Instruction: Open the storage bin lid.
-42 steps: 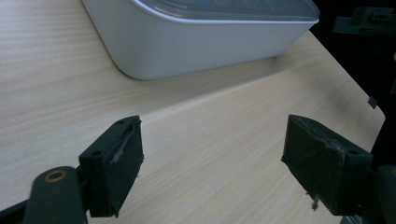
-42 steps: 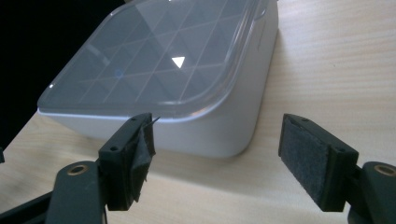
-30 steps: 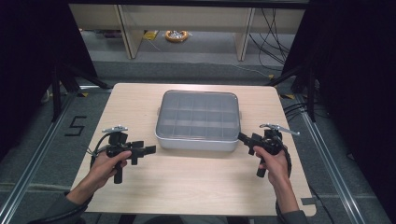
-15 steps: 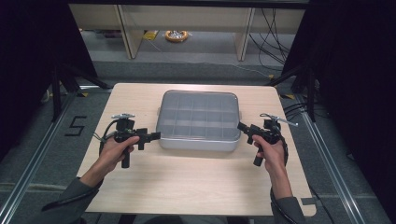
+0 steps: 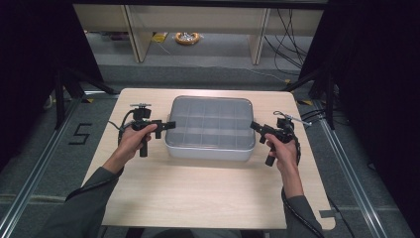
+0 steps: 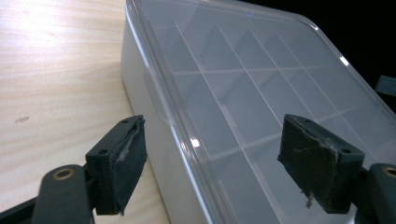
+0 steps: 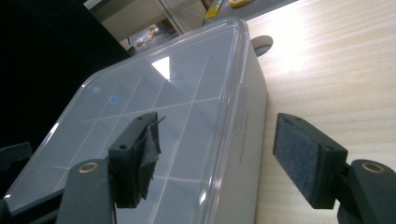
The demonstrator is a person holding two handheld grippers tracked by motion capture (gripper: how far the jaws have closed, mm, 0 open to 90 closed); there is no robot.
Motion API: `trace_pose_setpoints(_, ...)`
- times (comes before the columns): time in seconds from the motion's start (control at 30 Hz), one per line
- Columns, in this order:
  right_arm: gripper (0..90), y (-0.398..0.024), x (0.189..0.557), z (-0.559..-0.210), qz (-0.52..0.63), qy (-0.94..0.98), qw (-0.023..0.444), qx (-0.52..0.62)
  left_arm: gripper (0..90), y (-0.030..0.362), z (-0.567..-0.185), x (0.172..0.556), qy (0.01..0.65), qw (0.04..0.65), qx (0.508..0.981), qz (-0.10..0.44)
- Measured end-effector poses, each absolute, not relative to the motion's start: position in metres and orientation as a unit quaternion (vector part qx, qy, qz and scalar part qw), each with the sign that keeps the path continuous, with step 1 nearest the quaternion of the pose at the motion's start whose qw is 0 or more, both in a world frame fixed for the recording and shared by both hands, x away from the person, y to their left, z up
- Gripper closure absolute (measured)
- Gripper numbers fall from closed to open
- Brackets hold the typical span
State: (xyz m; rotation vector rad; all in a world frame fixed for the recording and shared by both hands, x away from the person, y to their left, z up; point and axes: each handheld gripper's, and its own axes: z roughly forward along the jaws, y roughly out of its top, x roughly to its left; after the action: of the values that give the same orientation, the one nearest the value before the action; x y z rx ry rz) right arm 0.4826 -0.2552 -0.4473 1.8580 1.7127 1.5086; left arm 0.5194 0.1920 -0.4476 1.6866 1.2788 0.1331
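Grippers at the ready over a box: left gripper (image 5: pixel 171 125) brought up to the left end, and right gripper (image 5: pixel 253 125) to the right end, of a pale grey rectangular plastic compartment box (image 5: pixel 210 146) under a clear plastic lid (image 5: pixel 210 116), set mid-way across a light wooden table (image 5: pixel 198 198) and slightly toward its far side. Both pairs of jaws spread wide, just eased a little narrower, with nothing gripped. Seen in each gripper view astride the lid's rim: one of the dark pads (image 6: pixel 116 163) out beside the box wall, the other over the lid, neither pressed on. Compartments apparently empty, so judged light. Walls likely stiff, but the smooth plastic probably slippery under the pads. Thin lid judged springy and liable to pop free if pulled alone. Best taken at both short ends together, pinched across the rim where lid met wall, and kept level.
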Motion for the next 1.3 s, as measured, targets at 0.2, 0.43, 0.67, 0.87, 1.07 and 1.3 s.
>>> trace_pose_setpoints(0.2,34.3,-0.255,0.491,-0.449,0.512,0.576,0.094,0.630,24.5,0.192,-0.450,0.530,0.533,0.490,0.688,0.046)
trace_pose_setpoints(0.43,36.2,-0.251,0.501,-0.458,0.506,0.582,0.084,0.631,26.4,0.191,-0.457,0.542,0.540,0.487,0.686,0.039)
trace_pose_setpoints(0.67,41.9,-0.244,0.509,-0.464,0.503,0.590,0.077,0.627,31.5,0.193,-0.465,0.550,0.546,0.485,0.682,0.028)
trace_pose_setpoints(0.87,48.3,-0.240,0.512,-0.469,0.500,0.610,0.109,0.605,42.3,0.187,-0.470,0.552,0.538,0.498,0.680,0.018)
trace_pose_setpoints(1.07,51.4,-0.236,0.508,-0.465,0.496,0.591,0.093,0.630,46.7,0.186,-0.466,0.547,0.539,0.496,0.680,0.029)
trace_pose_setpoints(1.3,54.7,-0.236,0.506,-0.460,0.505,0.585,0.127,0.621,50.2,0.187,-0.457,0.542,0.534,0.498,0.682,0.047)
